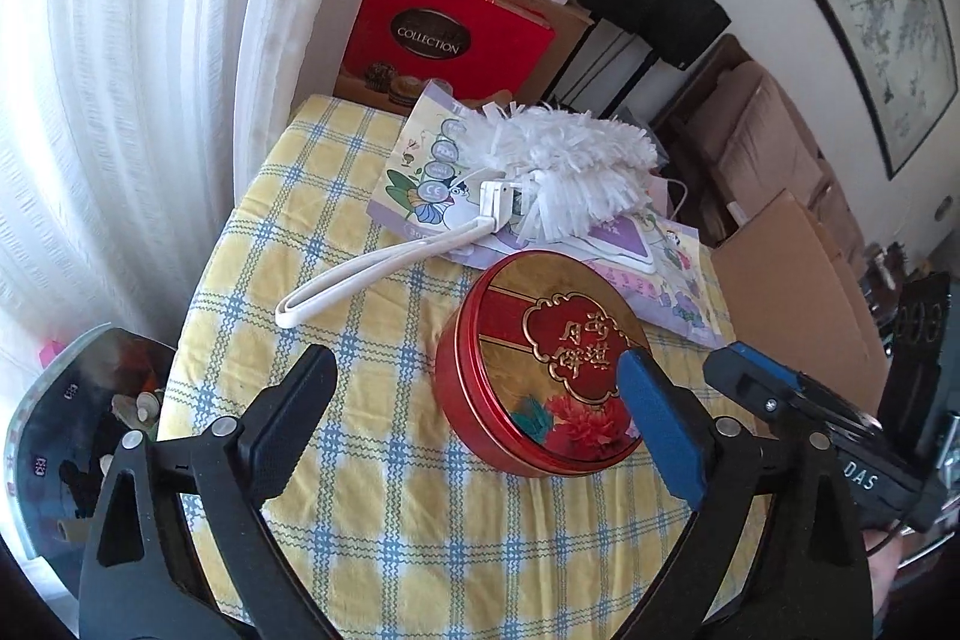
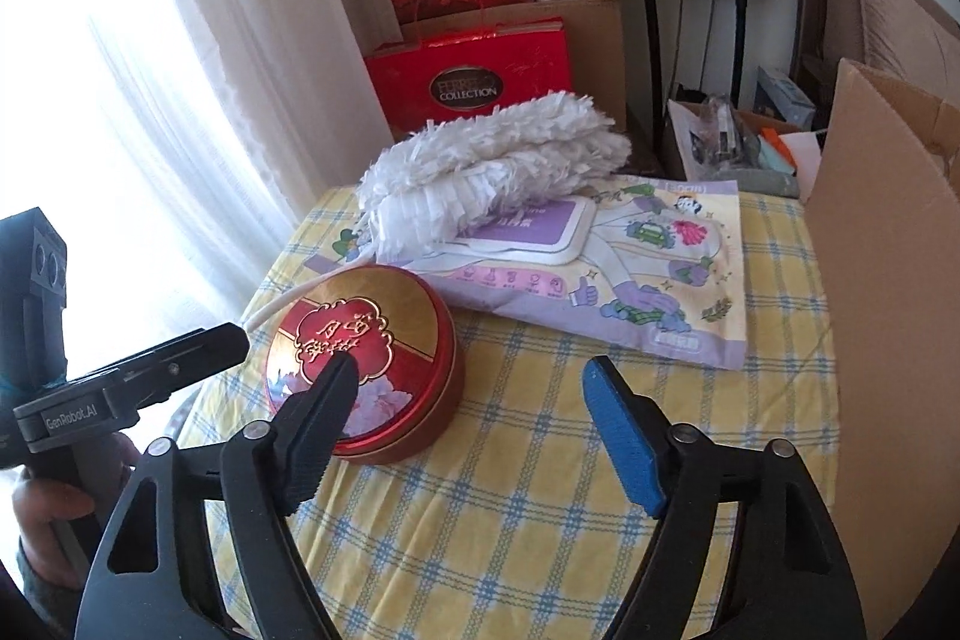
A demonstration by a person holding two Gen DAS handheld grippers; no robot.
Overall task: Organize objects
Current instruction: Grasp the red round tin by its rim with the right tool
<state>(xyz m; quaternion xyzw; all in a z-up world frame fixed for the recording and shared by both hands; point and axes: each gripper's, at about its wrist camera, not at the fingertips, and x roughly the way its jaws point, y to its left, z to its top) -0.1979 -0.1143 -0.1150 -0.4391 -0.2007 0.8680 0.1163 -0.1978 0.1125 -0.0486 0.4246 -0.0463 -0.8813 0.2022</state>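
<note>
Table under yellow-and-blue checked cloth (image 2: pixel 540 460). Left: sheer white curtain (image 2: pixel 198 58); left gripper (image 1: pixel 474 388), jaws spread wide, holding nothing. Centre-left: round red-and-gold tin (image 2: pixel 366 358), lid on, upright on the cloth, between the left gripper's fingers without contact. Behind it: white fringed duster (image 2: pixel 492 166) resting on a flat purple illustrated packet (image 2: pixel 630 268), its looped white handle (image 1: pixel 360 280) trailing toward the tin. Rear: two red gift bags (image 2: pixel 474 64) against a carton. Right: right gripper (image 2: pixel 474 388), wide open and empty; brown cardboard box (image 2: pixel 882 280) flanking the table's right edge.
</note>
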